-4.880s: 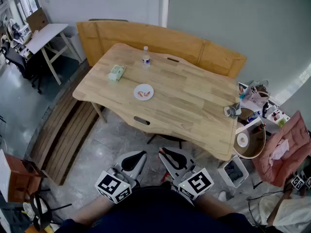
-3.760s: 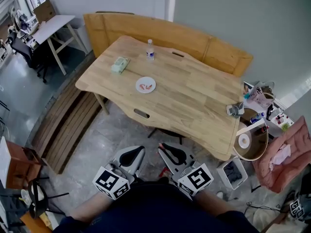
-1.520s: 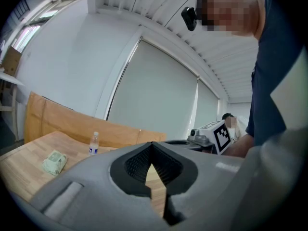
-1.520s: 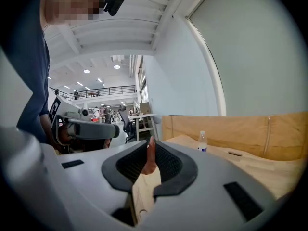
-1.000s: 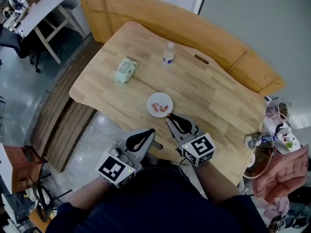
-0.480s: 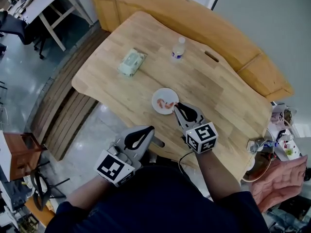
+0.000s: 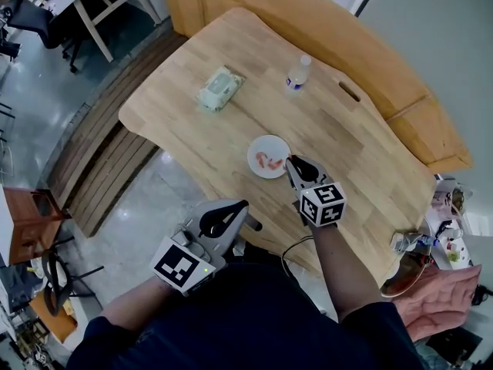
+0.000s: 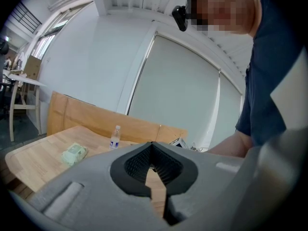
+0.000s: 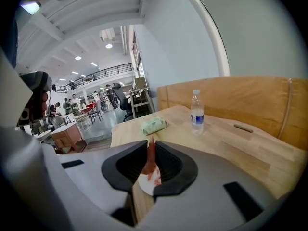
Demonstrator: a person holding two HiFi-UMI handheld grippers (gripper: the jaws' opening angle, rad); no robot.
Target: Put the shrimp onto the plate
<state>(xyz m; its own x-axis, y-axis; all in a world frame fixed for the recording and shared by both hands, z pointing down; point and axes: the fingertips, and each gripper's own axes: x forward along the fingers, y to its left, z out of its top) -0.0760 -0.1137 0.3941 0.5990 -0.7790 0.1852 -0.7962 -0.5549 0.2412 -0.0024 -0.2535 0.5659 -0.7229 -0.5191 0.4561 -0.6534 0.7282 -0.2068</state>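
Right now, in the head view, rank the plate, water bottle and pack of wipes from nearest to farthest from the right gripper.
From the right gripper, which grips a shrimp:
1. The plate, at its tips, just left.
2. The water bottle, straight beyond, near the far edge.
3. The pack of wipes, far left.

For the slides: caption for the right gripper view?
Right tool shut on a shrimp above the white plate.
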